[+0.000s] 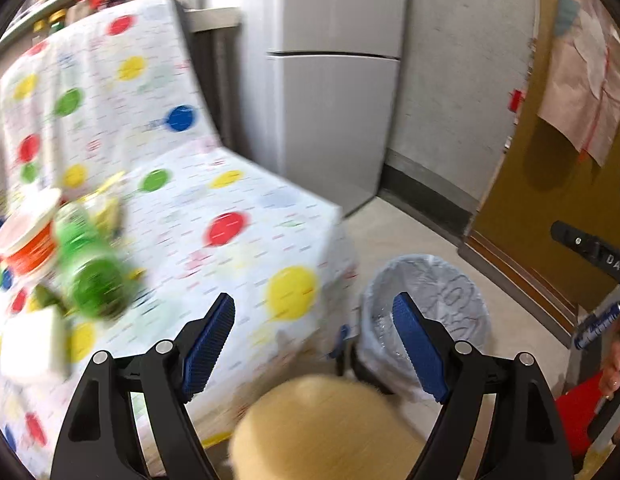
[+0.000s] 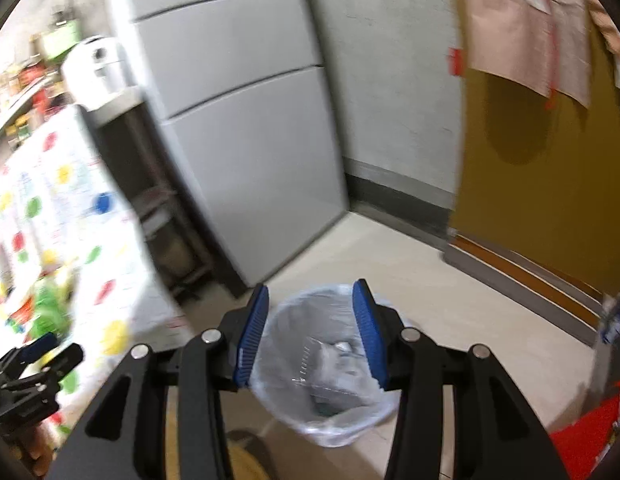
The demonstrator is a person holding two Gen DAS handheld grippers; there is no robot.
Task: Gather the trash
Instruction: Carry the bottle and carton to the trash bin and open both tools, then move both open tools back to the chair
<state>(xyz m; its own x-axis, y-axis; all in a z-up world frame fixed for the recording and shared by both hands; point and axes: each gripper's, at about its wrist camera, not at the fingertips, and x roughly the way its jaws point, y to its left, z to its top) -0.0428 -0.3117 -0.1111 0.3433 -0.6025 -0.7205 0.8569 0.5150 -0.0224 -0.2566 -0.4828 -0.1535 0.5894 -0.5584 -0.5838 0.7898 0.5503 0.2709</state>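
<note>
On the polka-dot tablecloth [image 1: 230,184] at the left lies blurred trash: an orange cup with a white lid [image 1: 28,240], a green bottle [image 1: 94,280] and a white box [image 1: 34,344]. My left gripper [image 1: 313,312] is open and holds nothing, over the table's near corner. A bin with a clear liner [image 1: 429,300] stands on the floor to the right of the table. My right gripper [image 2: 310,292] hangs open above that bin [image 2: 302,412], with nothing between its pads. Crumpled trash [image 2: 333,372] lies inside the bin. The left gripper [image 2: 38,356] shows at the lower left of the right wrist view.
A grey fridge [image 2: 246,152] stands behind the table's far end. A mustard door [image 2: 529,208] closes the right side. A round wooden stool [image 1: 321,428] sits below the left gripper. A person's hand [image 1: 613,364] and a red item [image 2: 585,436] are at the right edge.
</note>
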